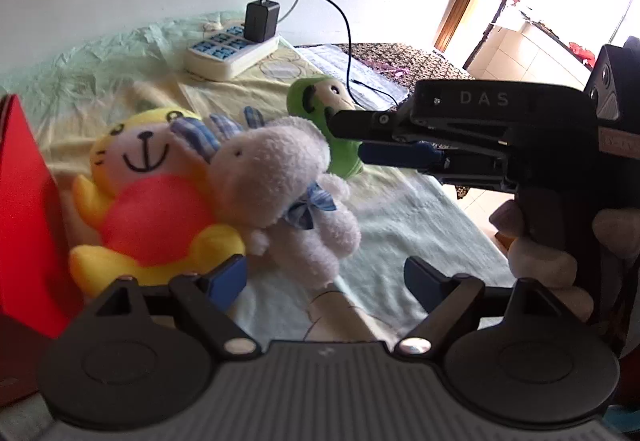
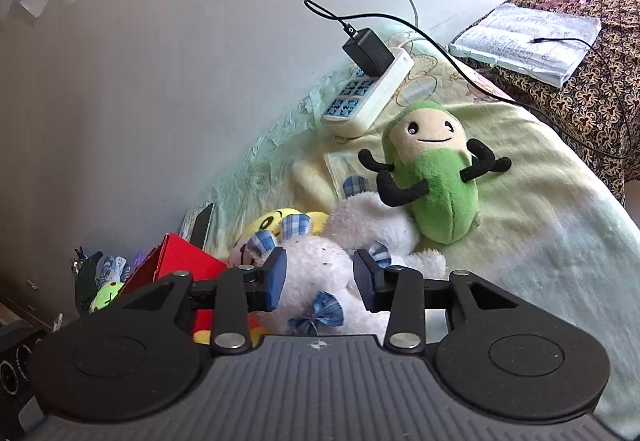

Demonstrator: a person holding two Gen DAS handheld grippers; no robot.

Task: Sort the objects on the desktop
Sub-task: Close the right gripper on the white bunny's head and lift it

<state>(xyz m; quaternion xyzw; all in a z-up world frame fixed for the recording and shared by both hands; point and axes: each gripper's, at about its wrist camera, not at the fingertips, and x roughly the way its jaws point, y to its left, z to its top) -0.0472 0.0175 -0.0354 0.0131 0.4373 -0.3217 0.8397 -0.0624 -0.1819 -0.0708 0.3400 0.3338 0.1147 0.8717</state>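
Observation:
Three plush toys lie together on a pale cloth-covered surface [image 1: 400,225]. A yellow one with a red belly [image 1: 152,201] is on the left and a white one with blue plaid ears and bow [image 1: 280,177] leans on it. A green one [image 1: 320,97] lies behind them. My left gripper [image 1: 324,277] is open just before the white toy's legs, with nothing gripped. My right gripper [image 1: 352,139] comes in from the right, partly open, its tips in front of the green toy. In the right wrist view that gripper [image 2: 320,273] frames the white toy [image 2: 320,261] without pressing on it; the green toy [image 2: 436,193] lies beyond.
A red box [image 1: 24,221] stands at the left edge. A white power strip [image 1: 232,53] with a black charger [image 1: 262,21] and trailing cable sits by the wall. Papers [image 2: 528,41] rest on a patterned cloth [image 2: 592,101] to the right. A hand [image 1: 540,261] holds the right gripper's handle.

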